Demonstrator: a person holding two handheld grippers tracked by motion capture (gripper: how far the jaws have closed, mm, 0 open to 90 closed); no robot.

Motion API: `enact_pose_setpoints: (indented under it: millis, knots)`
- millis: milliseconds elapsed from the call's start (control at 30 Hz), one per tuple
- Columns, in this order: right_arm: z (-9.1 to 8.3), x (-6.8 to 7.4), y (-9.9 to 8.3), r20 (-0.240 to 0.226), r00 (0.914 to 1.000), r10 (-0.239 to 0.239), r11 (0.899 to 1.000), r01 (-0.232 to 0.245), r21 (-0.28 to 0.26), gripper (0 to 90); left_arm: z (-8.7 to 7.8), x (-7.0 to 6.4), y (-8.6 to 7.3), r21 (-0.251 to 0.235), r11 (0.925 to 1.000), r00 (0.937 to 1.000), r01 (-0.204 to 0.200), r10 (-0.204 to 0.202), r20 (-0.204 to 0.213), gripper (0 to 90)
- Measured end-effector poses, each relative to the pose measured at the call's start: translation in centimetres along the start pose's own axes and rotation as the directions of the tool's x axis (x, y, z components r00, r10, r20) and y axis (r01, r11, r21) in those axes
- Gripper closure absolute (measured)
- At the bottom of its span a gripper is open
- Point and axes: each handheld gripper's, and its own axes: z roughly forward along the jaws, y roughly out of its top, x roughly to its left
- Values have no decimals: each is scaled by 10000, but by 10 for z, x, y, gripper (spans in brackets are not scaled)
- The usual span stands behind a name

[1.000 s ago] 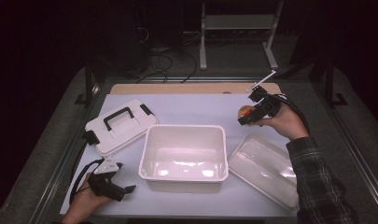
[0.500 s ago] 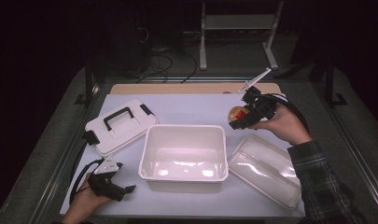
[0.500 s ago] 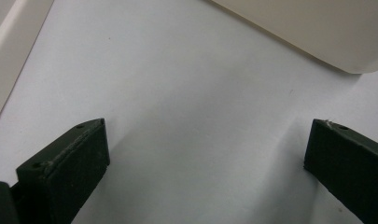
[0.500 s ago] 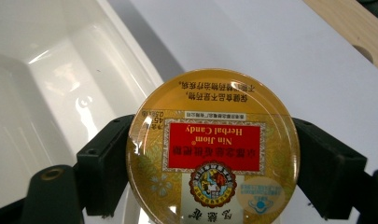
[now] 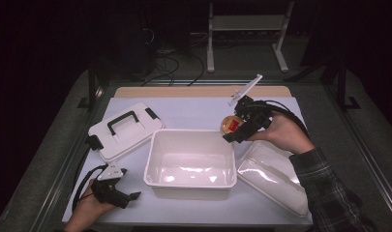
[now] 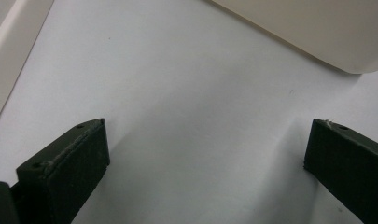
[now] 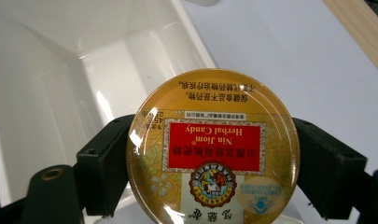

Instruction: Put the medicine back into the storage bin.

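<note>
The round candy tin (image 7: 213, 149) looked light and rigid, a small flat metal disc that should not give under pressure. Its glossy domed lid caught the light, so it was probably slippery on the face. The sensible hold was across its rim, edge to edge, which was how the right claw (image 5: 237, 129) had it: 2 black jaws pressed on opposite sides of the rim, clamped firmly on the tin. A loose grip would likely let it pivot or slide out.

The tin was gold-yellow with a red label panel reading "Nin Jiom Herbal Candy", seen upside down in the right gripper view, with a round emblem under it.

It hung in the air at the far right corner of the open white bin (image 5: 189, 179), just above its rim.

The left claw (image 5: 117, 192) rested low on the counter (image 5: 193, 111) near the bin's front left corner, jaws wide apart with nothing between them.
</note>
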Motion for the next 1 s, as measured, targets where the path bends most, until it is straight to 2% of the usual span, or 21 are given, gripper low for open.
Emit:
enact_pose_setpoints:
  millis: [233,300,367,467,633,667,833,867,900,933,1000]
  knots:
    - [8,14,7,-297,9974,-657,9978,660,90,199,0,0,0,1,10000,10000,4,-4,0,0]
    - [15,19,10,-489,9944,-937,9955,944,120,199,0,0,0,1,10000,10000,0,0,6,0]
    - [18,21,11,-550,9935,-994,9948,1003,150,198,0,0,0,13,10000,10000,-15,15,2,0]
    - [30,27,13,-833,9872,-1362,9903,1379,154,198,0,0,0,0,10000,10000,2,-2,4,0]
    - [44,30,12,-911,9839,-1540,9856,1594,554,198,0,0,0,-2,10000,10000,7,-7,1,0]
    - [51,31,11,-900,9826,-1625,9823,1698,796,198,0,0,0,-5,10000,10000,8,-8,3,0]
    - [63,31,7,-1063,9808,-1633,9794,1741,1023,198,0,0,0,-2,10000,10000,4,-4,3,0]
    - [68,32,5,-1011,9785,-1797,9731,1919,1279,198,0,0,0,-2,10000,10000,1,-1,5,0]
    - [68,32,5,-1011,9785,-1797,9731,1919,1279,198,0,0,0,-2,10000,10000,1,-1,5,0]
    - [73,33,4,-981,9762,-1934,9674,2064,1465,198,0,0,0,-3,10000,10000,3,-3,3,0]
    - [75,34,4,-1006,9761,-1925,9664,2064,1531,198,0,0,0,-4,10000,10000,4,-4,1,0]
